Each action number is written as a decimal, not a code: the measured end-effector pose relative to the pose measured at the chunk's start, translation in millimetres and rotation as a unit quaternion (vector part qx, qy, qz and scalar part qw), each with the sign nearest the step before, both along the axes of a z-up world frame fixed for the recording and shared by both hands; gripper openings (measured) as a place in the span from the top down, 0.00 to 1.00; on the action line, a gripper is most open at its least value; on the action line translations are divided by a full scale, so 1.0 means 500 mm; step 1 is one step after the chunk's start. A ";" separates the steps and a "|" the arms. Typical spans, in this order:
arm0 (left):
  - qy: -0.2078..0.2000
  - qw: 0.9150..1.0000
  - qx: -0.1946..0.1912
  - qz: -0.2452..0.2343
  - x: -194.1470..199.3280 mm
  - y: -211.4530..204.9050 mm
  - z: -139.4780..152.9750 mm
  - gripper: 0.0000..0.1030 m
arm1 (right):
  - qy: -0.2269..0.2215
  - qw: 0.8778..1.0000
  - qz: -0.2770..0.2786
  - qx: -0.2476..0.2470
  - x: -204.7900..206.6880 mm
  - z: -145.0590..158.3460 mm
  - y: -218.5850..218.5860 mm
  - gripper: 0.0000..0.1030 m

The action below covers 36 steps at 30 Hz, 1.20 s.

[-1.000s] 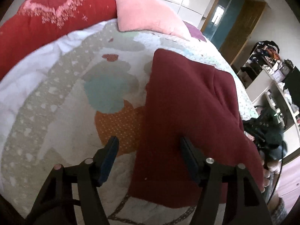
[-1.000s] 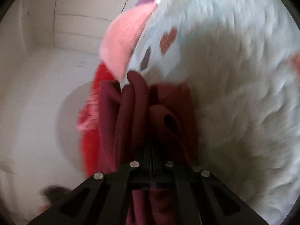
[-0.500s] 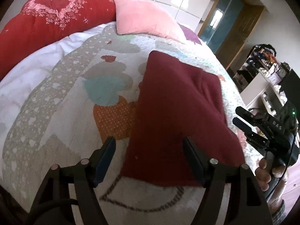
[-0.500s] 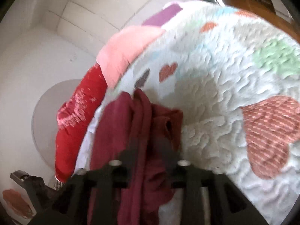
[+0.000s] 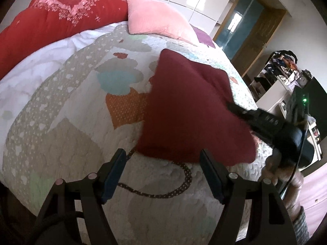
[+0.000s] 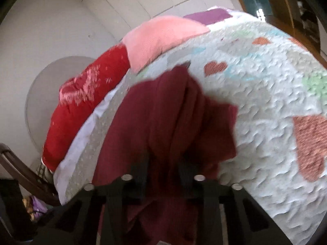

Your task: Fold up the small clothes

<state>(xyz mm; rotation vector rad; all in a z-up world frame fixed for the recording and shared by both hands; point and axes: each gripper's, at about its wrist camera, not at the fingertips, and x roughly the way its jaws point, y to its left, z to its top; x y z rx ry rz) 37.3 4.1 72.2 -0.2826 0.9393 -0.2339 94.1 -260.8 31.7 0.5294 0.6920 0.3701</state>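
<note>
1. Looking down the left gripper (image 5: 162, 159), the two fingers (image 5: 114, 171) sit wide apart with nothing between them, so it's open and empty, pitched down at the quilt (image 5: 61, 122) on the bed.
2. The dark red garment (image 5: 190, 110) lies flat on the quilt just ahead of the left fingertips, its near hem right past them and not touching either one. It looks folded into a rough rectangle, a bit off to the right of that gripper's centre line.
3. The right gripper (image 5: 233, 107) comes in from the right side of the left view, a blurry black shape reaching over the garment's right edge. The person's hand (image 5: 286, 175) holds its handle below that, with a bit of knit sleeve (image 5: 300, 224) under it.
4. From the right wrist view, the right gripper (image 6: 163, 163) points down at a shallower angle, and the garment (image 6: 163, 112) is bunched in ridges straight ahead and running between the fingers (image 6: 141, 171). Its jaws have just been closing and are narrow now, cloth between them. The frame is smeared, so I can't tell if the pads actually pinch it.
5. Farther out beyond both grippers: a red duvet (image 5: 51, 26) and a pink pillow (image 5: 155, 22) at the far end of the bed.
</note>
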 end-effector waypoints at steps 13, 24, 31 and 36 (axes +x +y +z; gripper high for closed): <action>-0.013 1.000 0.002 0.012 -0.037 0.015 -0.015 0.29 | 0.019 0.993 -0.111 -0.032 0.008 -0.017 -0.146 0.61; -0.069 0.996 0.061 0.003 -0.089 -0.006 0.020 0.29 | -0.023 0.998 0.017 -0.052 0.036 0.040 0.019 0.61; -0.160 0.981 0.101 0.040 -0.154 0.017 0.080 0.18 | -0.045 0.967 -0.148 -0.202 -0.038 0.023 -0.016 0.36; -0.188 0.965 0.162 0.086 -0.184 0.009 0.116 0.07 | -0.075 0.968 -0.152 -0.184 -0.189 0.036 -0.009 0.34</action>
